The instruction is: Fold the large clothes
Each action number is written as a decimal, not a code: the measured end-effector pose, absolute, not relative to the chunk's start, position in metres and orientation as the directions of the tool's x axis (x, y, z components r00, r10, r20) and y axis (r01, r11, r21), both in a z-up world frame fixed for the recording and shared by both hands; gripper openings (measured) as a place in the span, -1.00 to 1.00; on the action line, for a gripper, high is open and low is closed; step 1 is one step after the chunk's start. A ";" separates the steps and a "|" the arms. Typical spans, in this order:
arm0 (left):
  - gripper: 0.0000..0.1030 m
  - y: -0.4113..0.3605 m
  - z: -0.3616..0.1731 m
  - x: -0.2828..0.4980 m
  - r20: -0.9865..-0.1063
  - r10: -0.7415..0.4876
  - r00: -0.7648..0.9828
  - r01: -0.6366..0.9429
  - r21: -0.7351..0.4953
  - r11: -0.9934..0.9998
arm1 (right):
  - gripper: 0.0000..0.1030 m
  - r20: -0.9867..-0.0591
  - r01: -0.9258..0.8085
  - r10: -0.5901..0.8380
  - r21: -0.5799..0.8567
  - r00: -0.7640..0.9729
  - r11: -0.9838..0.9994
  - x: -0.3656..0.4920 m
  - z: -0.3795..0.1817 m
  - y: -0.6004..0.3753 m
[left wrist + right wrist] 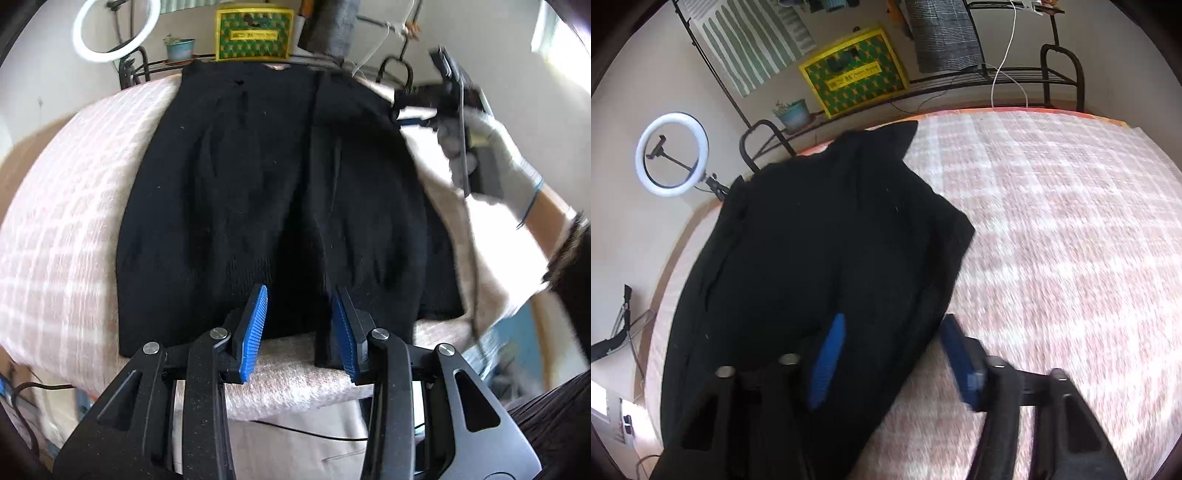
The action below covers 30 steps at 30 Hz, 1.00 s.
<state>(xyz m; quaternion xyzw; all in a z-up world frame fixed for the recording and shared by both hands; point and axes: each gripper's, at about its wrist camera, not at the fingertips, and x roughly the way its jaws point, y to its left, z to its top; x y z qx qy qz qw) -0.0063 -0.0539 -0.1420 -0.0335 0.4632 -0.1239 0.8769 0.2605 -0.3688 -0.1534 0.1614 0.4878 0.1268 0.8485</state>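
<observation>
The large black knitted garment (273, 192) lies spread on the bed with the pink and white checked cover (74, 206), its side parts already turned in over the middle, so that it makes one long dark panel with its lower hem near the front edge of the bed. The left tool (300, 325) hangs over this hem with its blue ribbed pads (255, 332) spread apart; a narrow flap of the hem lies close to the right pad, but nothing is pinched. The right tool (890, 354) is over the right side edge of the garment, the edge passing between its blue pads, which stand apart and do not press the cloth; this view is blurred. In the left view a hand in a white glove (498, 158) carries this right tool near the far right side of the garment. I judge that the step in hand is to take the garment for the next fold. To do it well, each tool should close on all layers at the edge, not only the top one, and both should lift together so the panel stays flat and the turned-in sides do not slide open.
</observation>
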 end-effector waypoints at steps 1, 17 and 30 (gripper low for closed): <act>-0.27 -0.058 -0.138 -0.011 -0.792 -0.268 0.549 0.211 -0.179 0.961 | -0.35 -0.785 -0.057 0.375 0.401 0.493 0.914 0.263 -0.154 -0.369; -0.93 -0.107 -0.155 -0.023 -0.814 -0.380 0.440 0.395 -0.205 0.896 | -0.97 -0.751 -0.104 0.367 0.374 0.549 0.921 0.277 -0.132 -0.368; -0.93 -0.166 -0.162 -0.019 -0.789 -0.460 0.407 0.485 -0.240 0.841 | -0.97 -0.740 -0.032 0.334 0.390 0.583 0.920 0.312 -0.138 -0.396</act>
